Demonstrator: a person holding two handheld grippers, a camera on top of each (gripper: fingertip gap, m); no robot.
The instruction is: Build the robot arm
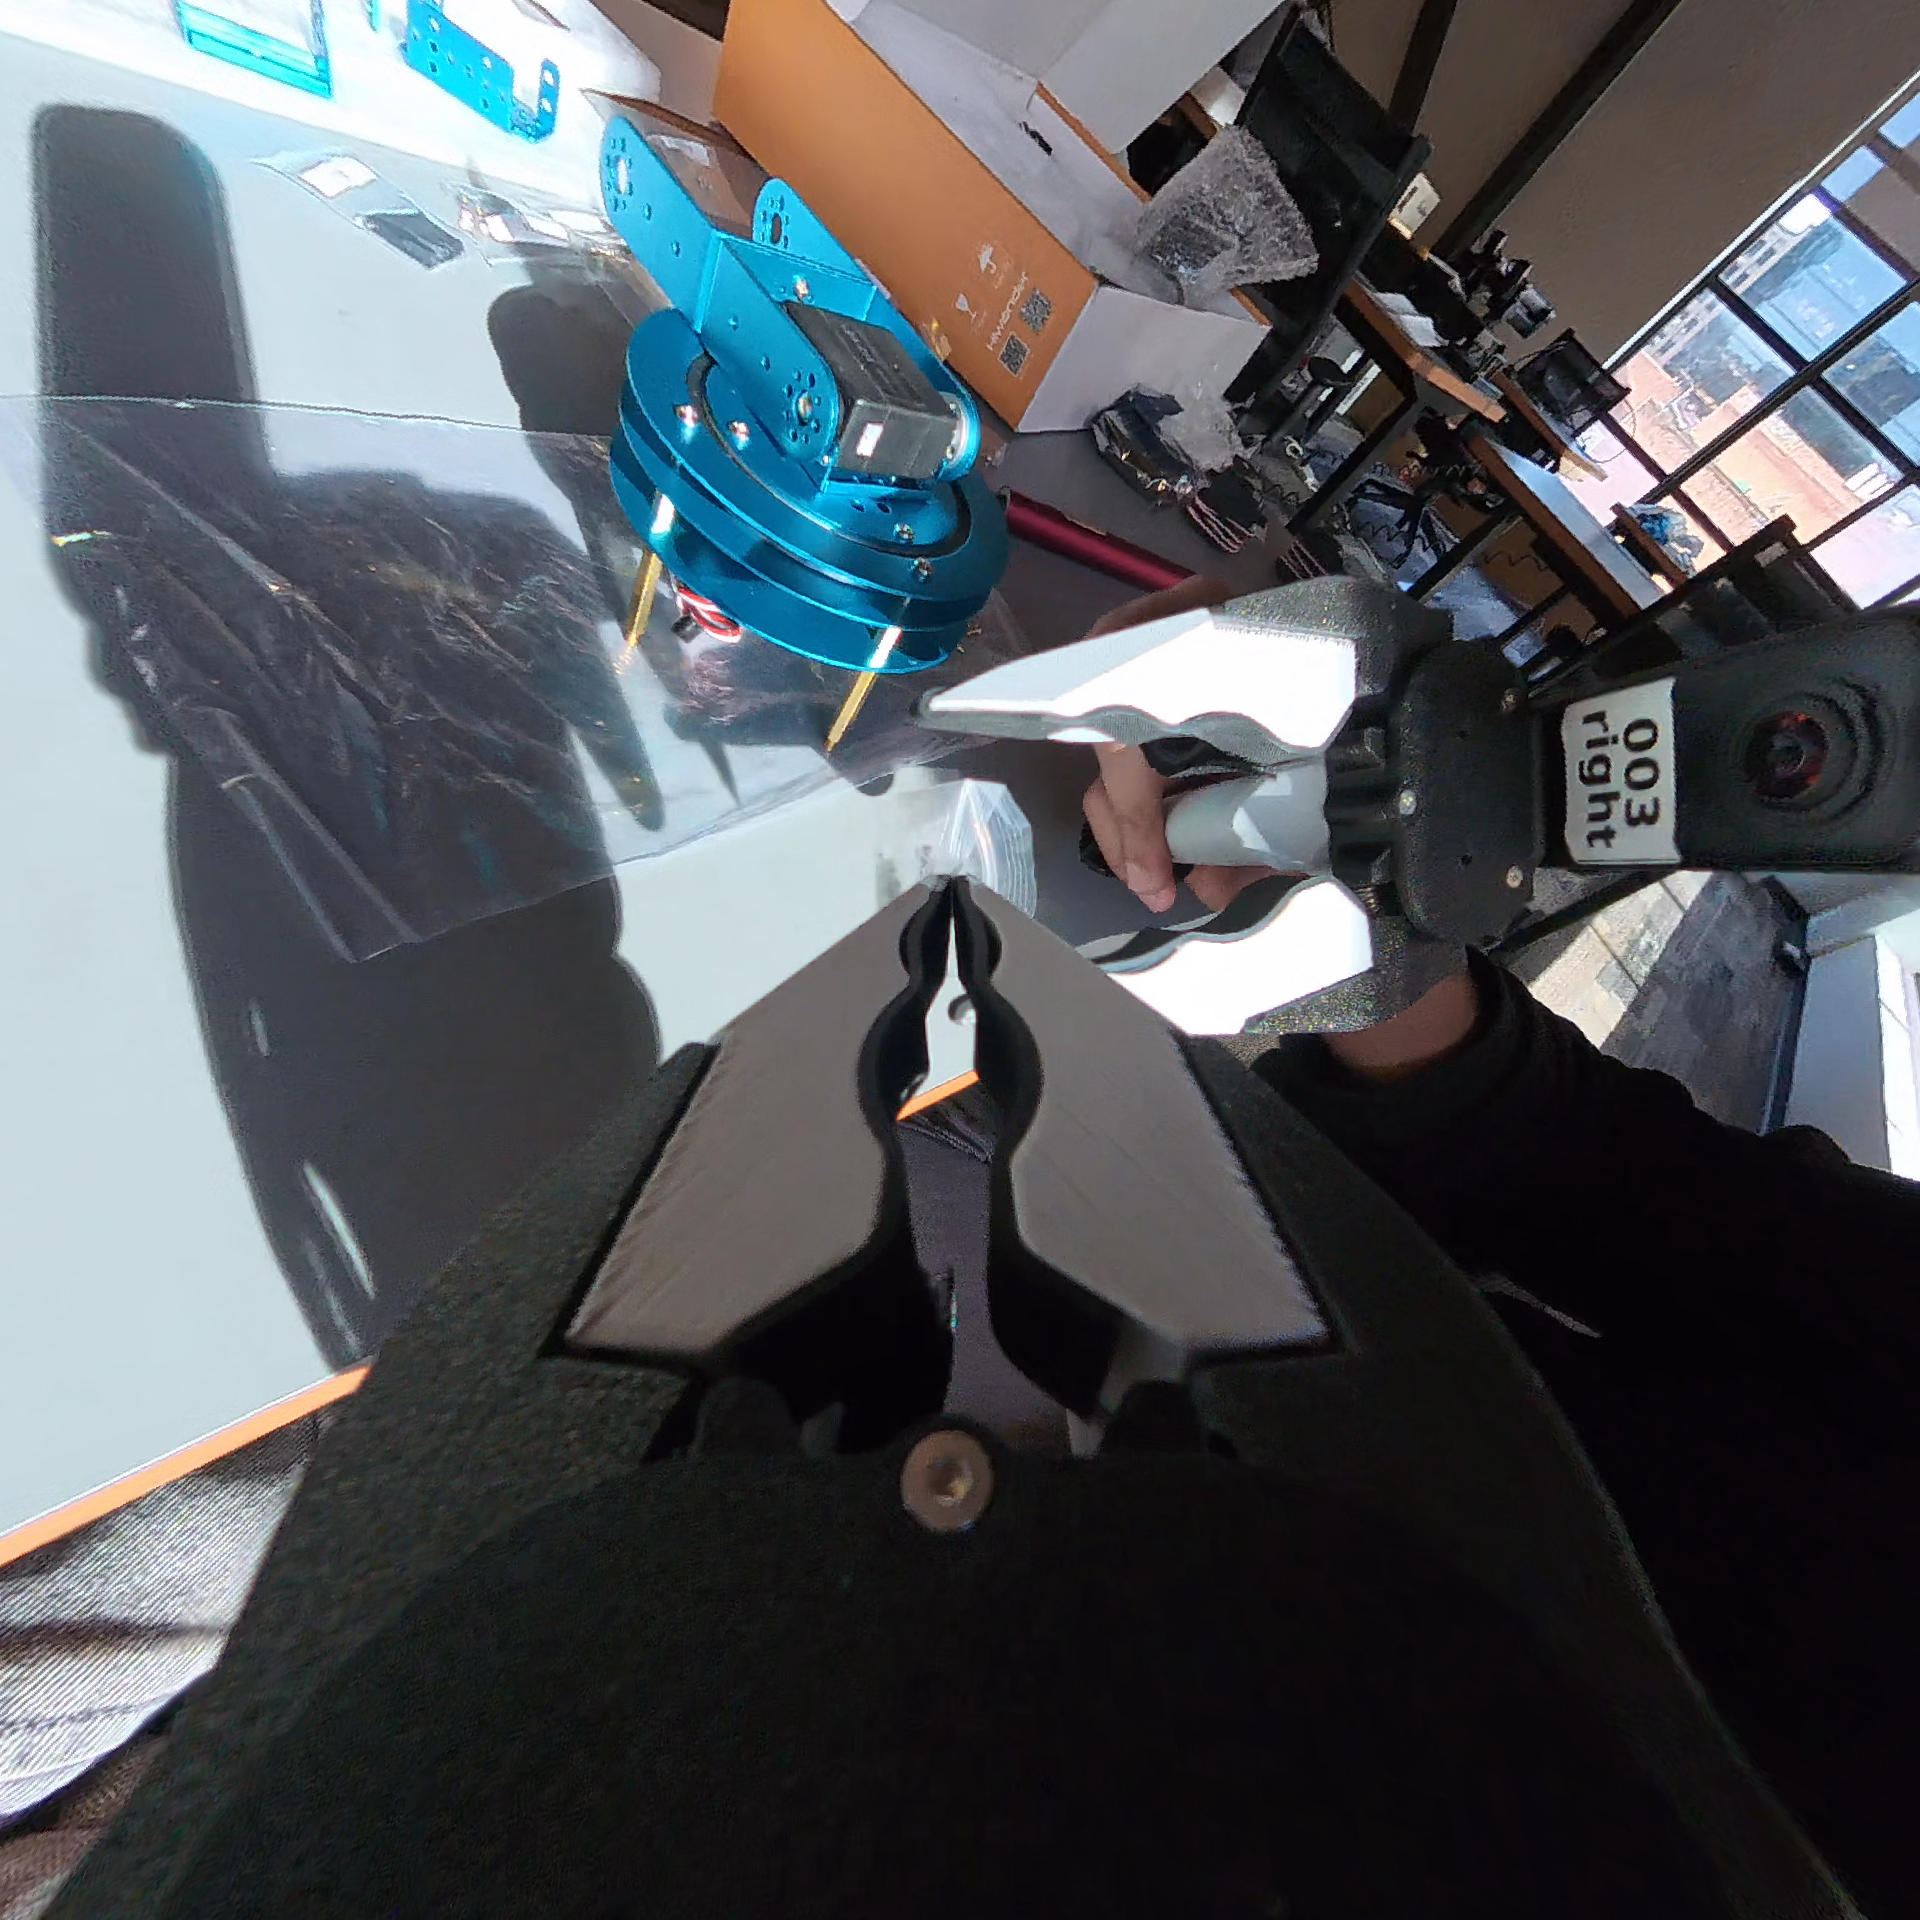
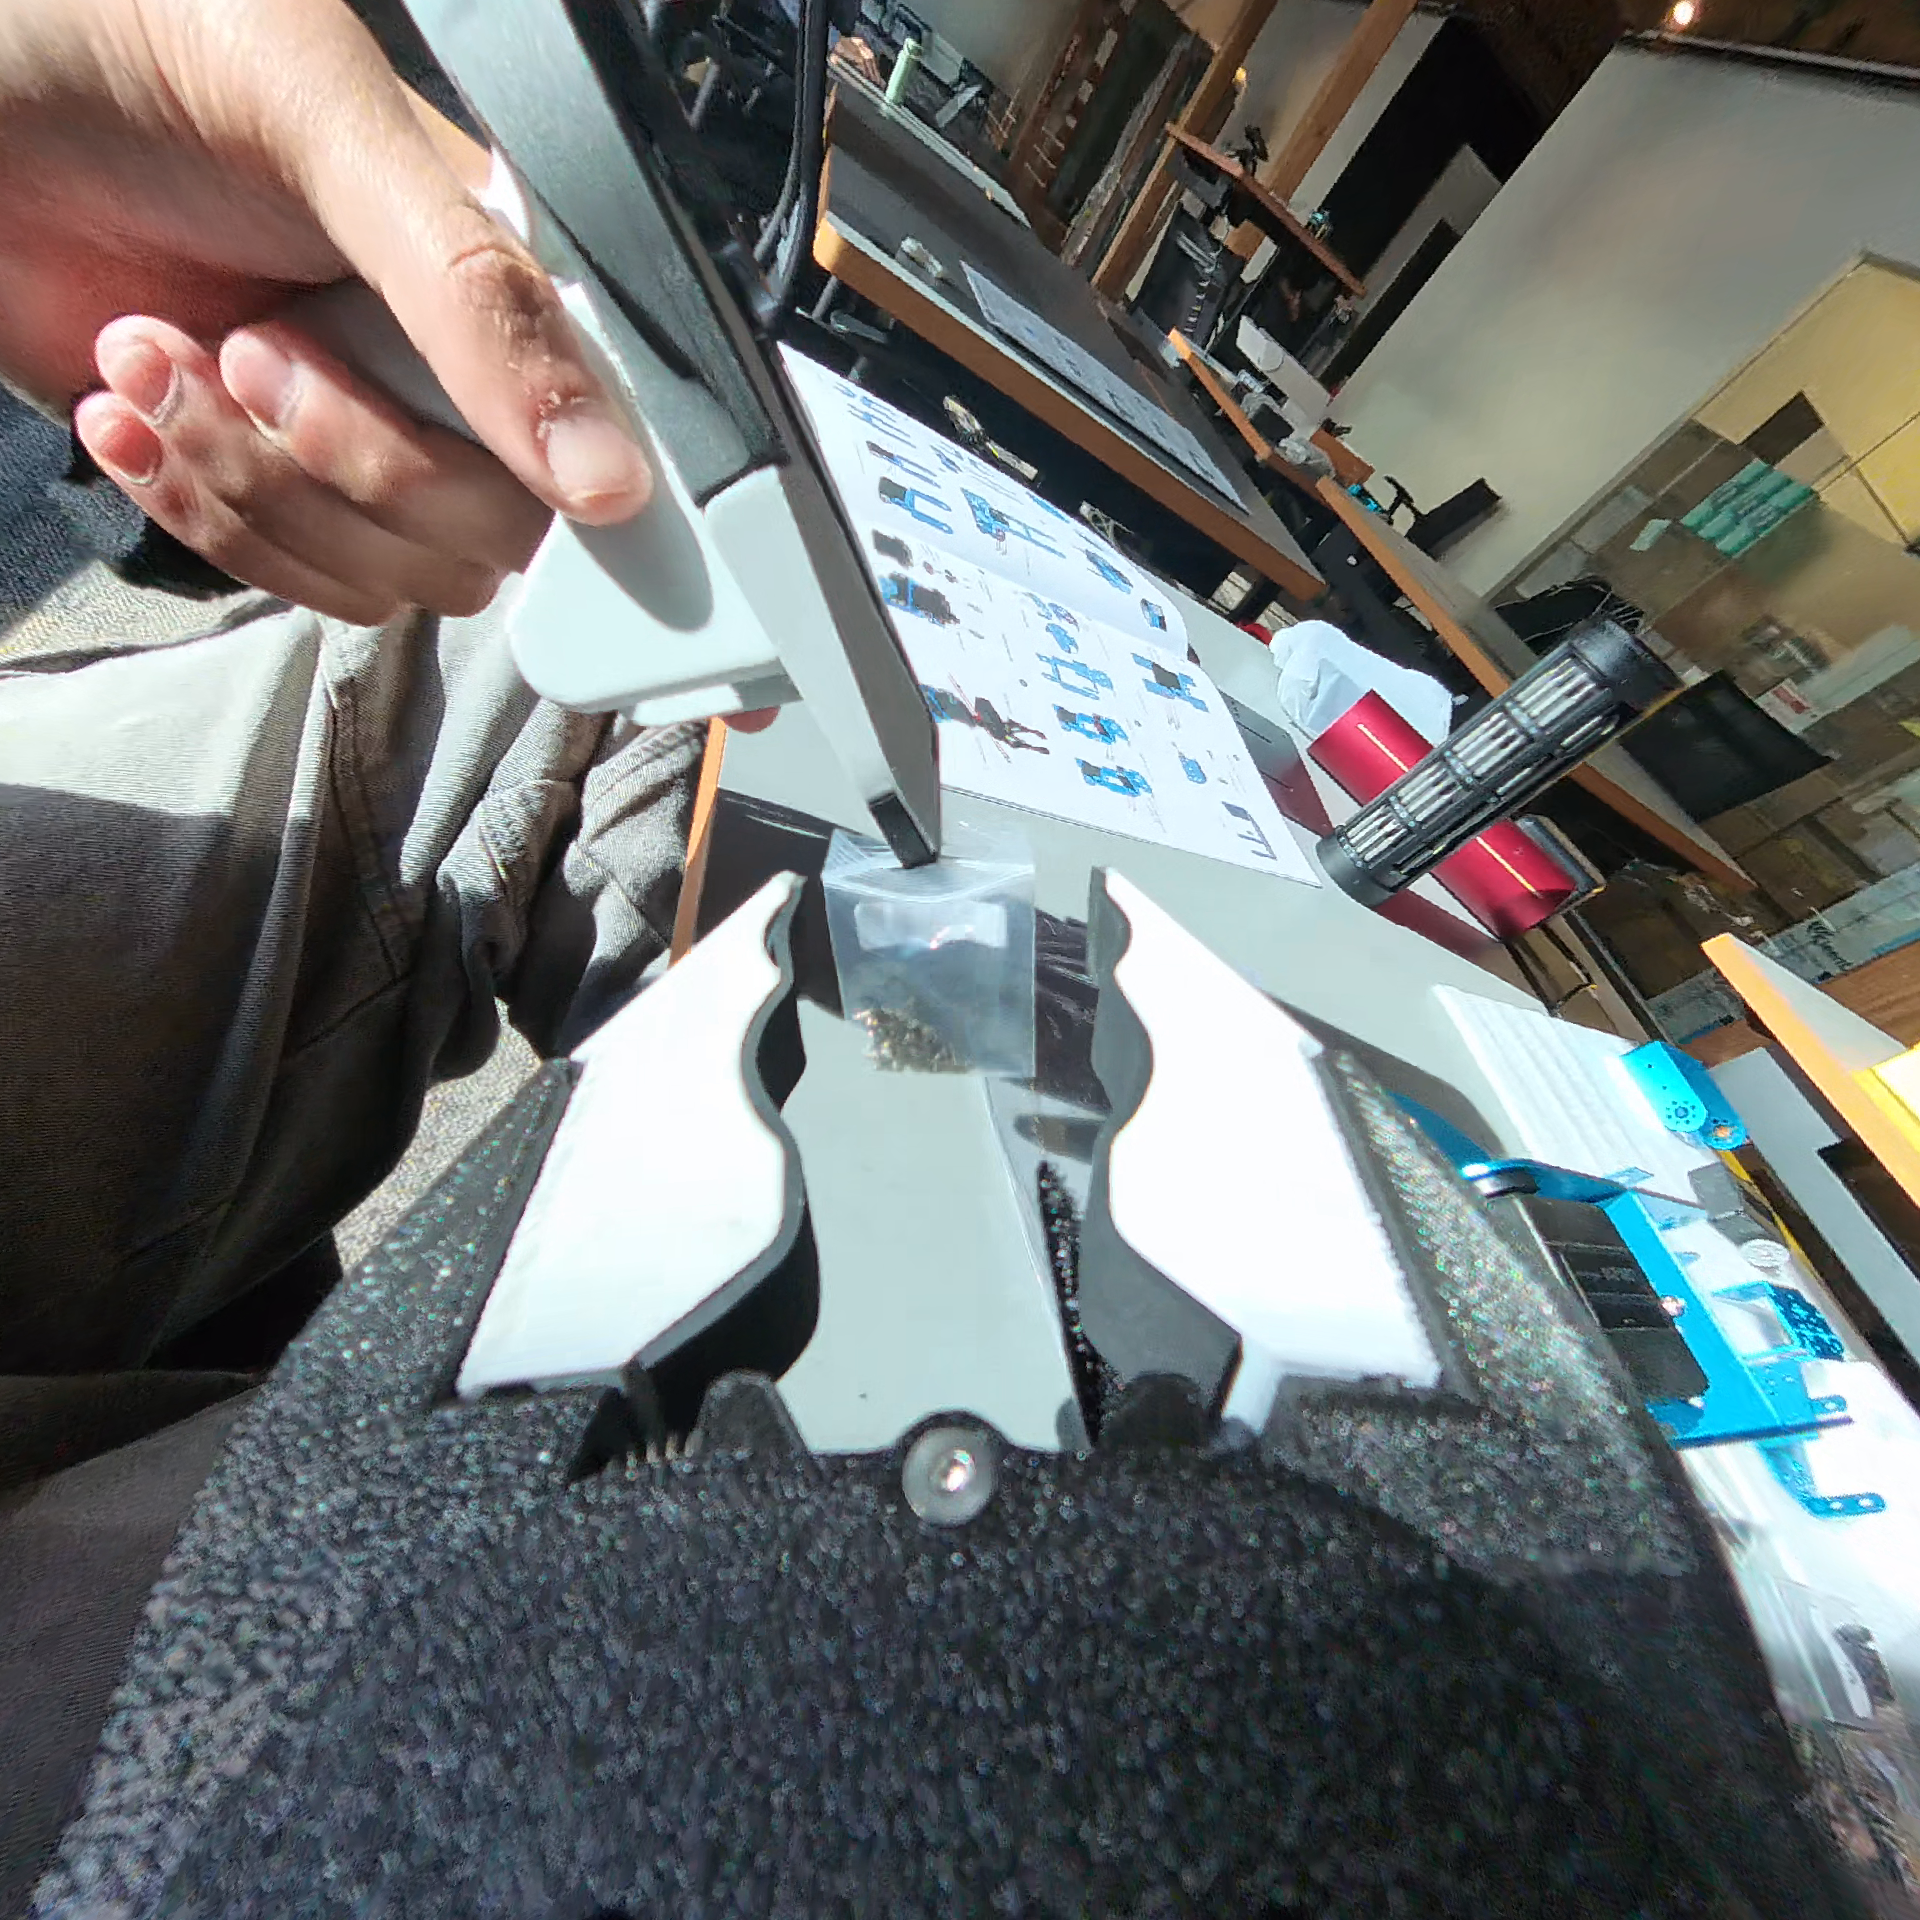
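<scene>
My left gripper is shut, and its tips pinch the top edge of a small clear zip bag with tiny screws at its bottom. The bag hangs just above the white table. In the left wrist view only a sliver of the bag shows past the tips. My right gripper is open, with one finger on each side of the bag and neither touching it. It also shows in the left wrist view, coming in from the right. The left gripper enters the right wrist view from the upper left, held by a hand.
A blue metal turntable base with a servo stands on brass legs beyond a large clear plastic bag. An orange-and-white box and blue brackets lie farther back. A printed instruction sheet, a red cylinder and a black bit holder lie ahead.
</scene>
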